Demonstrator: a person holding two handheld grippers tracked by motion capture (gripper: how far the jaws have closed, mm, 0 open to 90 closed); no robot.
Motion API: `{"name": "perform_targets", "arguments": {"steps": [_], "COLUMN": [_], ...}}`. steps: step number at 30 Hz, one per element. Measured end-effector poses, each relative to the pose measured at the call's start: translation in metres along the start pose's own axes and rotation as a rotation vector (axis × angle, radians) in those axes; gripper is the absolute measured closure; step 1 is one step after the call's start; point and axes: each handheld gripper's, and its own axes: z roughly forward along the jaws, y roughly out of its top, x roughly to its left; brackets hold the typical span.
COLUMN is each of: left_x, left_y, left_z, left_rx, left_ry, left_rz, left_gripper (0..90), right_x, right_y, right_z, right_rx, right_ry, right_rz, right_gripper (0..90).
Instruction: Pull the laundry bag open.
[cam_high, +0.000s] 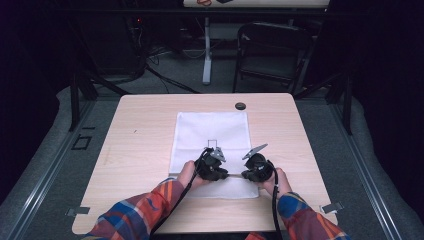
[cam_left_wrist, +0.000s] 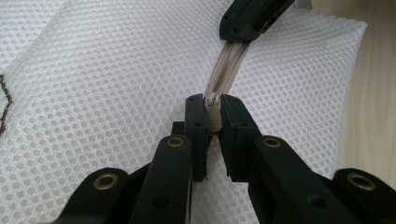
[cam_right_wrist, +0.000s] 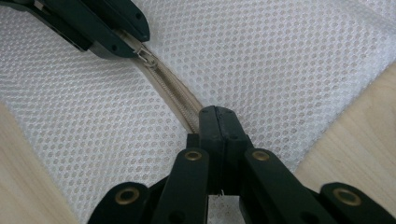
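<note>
- Mesh bag (cam_high: 212, 132), white and flat, lies in the middle of the desk (cam_high: 140, 150), its near end with the beige zipper (cam_right_wrist: 175, 100) turned toward the person.
- Left tool (cam_left_wrist: 213, 114) is clamped narrow on the zipper's small pull tab (cam_left_wrist: 213, 100), the jaws pinching it from both sides; in the high view it sits just left of its partner (cam_high: 212, 161).
- Right tool (cam_right_wrist: 215, 114) is fully closed on the zipper tape at the bag's edge, anchoring it near the corner where mesh meets bare wood; from above it shows at the bag's near right (cam_high: 256, 162).
- Slider (cam_right_wrist: 147, 59) sits just beside the left tool's jaws in the right gripper view, a short run of tape apart from the right tool.
- Zipper teeth between the two tools look meshed in the right gripper view, though the left gripper view makes that stretch hard to read.
- Progress, by these pictures: both grips are set, so the preparation appears done; the actual travel of the slider along the bag's width seems largely ahead.
- Black disc (cam_high: 240, 106) rests untouched at the desk's far edge.
</note>
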Motion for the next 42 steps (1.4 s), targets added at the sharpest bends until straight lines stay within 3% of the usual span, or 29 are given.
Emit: {"name": "perform_targets", "arguments": {"steps": [19, 25, 40, 42], "left_x": [0.000, 0.008, 0.008, 0.007], "left_y": [-0.004, -0.013, -0.017, -0.017], "left_z": [0.000, -0.010, -0.012, -0.013], "left_rx": [-0.008, 0.000, -0.001, 0.003], "left_ry": [-0.002, 0.001, -0.020, -0.005], "left_rz": [-0.002, -0.030, -0.025, -0.027], "left_gripper": [81.9, 81.8, 81.8, 81.8], "right_x": [-0.002, -0.002, -0.004, -0.004], "right_y": [0.000, 0.000, -0.001, -0.001], "right_z": [0.000, -0.001, -0.001, 0.000], "right_rx": [0.007, 0.011, 0.002, 0.000], "right_ry": [0.007, 0.010, 0.024, 0.021], "right_rz": [0.011, 0.009, 0.011, 0.018], "right_gripper": [90.0, 90.0, 90.0, 90.0]}}
